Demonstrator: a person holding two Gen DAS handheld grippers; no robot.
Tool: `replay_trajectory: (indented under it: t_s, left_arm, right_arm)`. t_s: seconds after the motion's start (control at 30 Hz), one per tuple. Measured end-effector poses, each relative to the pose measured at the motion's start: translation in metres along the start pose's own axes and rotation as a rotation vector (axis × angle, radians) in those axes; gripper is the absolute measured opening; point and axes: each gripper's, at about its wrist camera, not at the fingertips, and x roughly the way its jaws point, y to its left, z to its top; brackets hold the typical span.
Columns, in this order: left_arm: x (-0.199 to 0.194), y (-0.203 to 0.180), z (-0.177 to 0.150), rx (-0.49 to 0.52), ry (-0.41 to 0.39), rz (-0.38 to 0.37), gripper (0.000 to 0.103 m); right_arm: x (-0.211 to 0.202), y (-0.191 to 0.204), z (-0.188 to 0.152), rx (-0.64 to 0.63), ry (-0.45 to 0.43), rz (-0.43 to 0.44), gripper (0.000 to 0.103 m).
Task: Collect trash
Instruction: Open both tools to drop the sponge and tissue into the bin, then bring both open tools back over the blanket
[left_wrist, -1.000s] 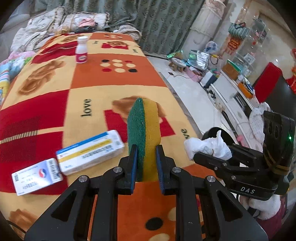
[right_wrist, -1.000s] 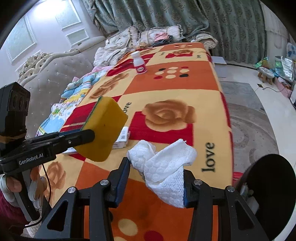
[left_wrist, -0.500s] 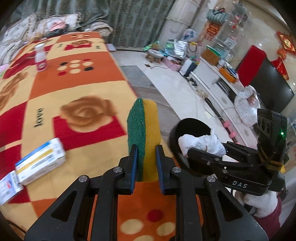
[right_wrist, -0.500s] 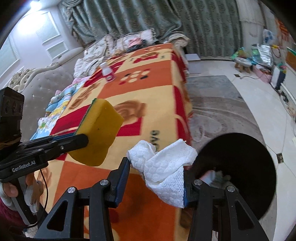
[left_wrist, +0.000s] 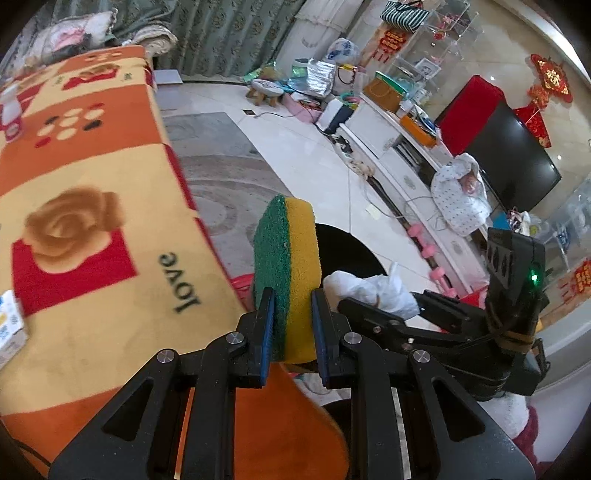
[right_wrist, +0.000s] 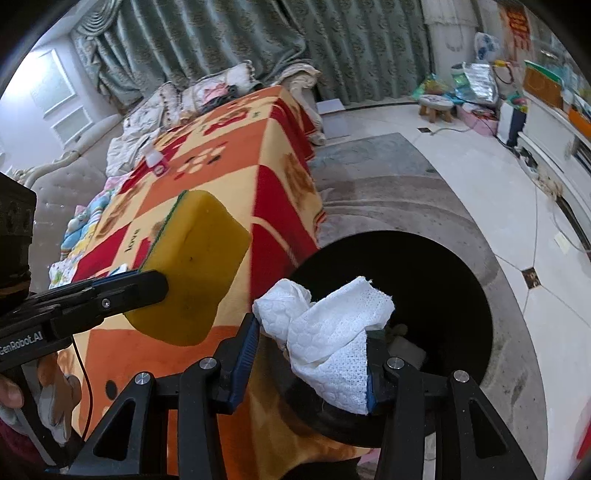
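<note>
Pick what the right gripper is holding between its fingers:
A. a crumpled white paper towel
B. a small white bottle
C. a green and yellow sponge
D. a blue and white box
A. In the right wrist view, the right gripper has its fingers closed on the crumpled white paper towel, above the black trash bin; the sponge sits in the left gripper.
</note>
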Motion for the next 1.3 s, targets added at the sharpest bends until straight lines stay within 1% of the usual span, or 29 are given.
replay_trajectory:
  t_s: [0.1, 0.3, 0.37, 0.4, 0.43, 0.5, 0.53, 0.57, 0.63, 0.77, 0.97, 1.17, 1.3]
  left_arm:
    - [0.008, -0.004, 0.003, -0.007, 0.009, -0.030, 0.017]
    - [0.019, -0.010, 0.004, -0.008, 0.018, -0.053, 0.017]
    - [0.021, -0.009, 0.005, -0.014, 0.018, -0.073, 0.019]
    - [0.021, -0.009, 0.005, -0.014, 0.016, -0.082, 0.020]
    - [0.021, -0.009, 0.005, -0.013, 0.013, -0.085, 0.022]
    - [0.022, -0.007, 0.006, -0.016, 0.013, -0.081, 0.032]
    - [0.022, -0.006, 0.005, -0.019, 0.015, -0.084, 0.043]
    - [0.022, -0.005, 0.005, -0.024, 0.016, -0.091, 0.049]
    - [0.021, -0.004, 0.004, -0.030, 0.017, -0.097, 0.050]
    - [0.019, -0.003, 0.001, -0.025, 0.023, -0.081, 0.050]
    - [0.010, 0.006, -0.004, -0.023, 0.016, -0.027, 0.050]
    - [-0.004, 0.023, -0.011, -0.014, -0.002, 0.057, 0.050]
    - [-0.017, 0.044, -0.020, -0.029, -0.011, 0.110, 0.050]
  right_arm:
    - [0.001, -0.009, -0.001, 0.018, 0.006, -0.013, 0.045]
    - [0.005, -0.022, -0.001, 0.040, 0.015, -0.051, 0.050]
    - [0.006, -0.027, 0.001, 0.051, 0.016, -0.075, 0.055]
    - [0.005, -0.029, 0.001, 0.059, 0.015, -0.085, 0.065]
    - [0.004, -0.032, 0.001, 0.070, 0.013, -0.094, 0.074]
    - [0.003, -0.038, 0.001, 0.091, 0.012, -0.098, 0.075]
    - [0.003, -0.039, 0.001, 0.094, 0.012, -0.099, 0.075]
    - [0.002, -0.040, 0.001, 0.096, 0.012, -0.104, 0.075]
    - [0.001, -0.043, 0.001, 0.103, 0.014, -0.110, 0.075]
    - [0.004, -0.041, -0.002, 0.104, 0.027, -0.107, 0.075]
    - [0.008, -0.032, -0.003, 0.089, 0.042, -0.095, 0.075]
    - [0.010, -0.012, -0.003, 0.057, 0.046, -0.079, 0.075]
    - [0.014, 0.007, -0.002, 0.023, 0.053, -0.067, 0.075]
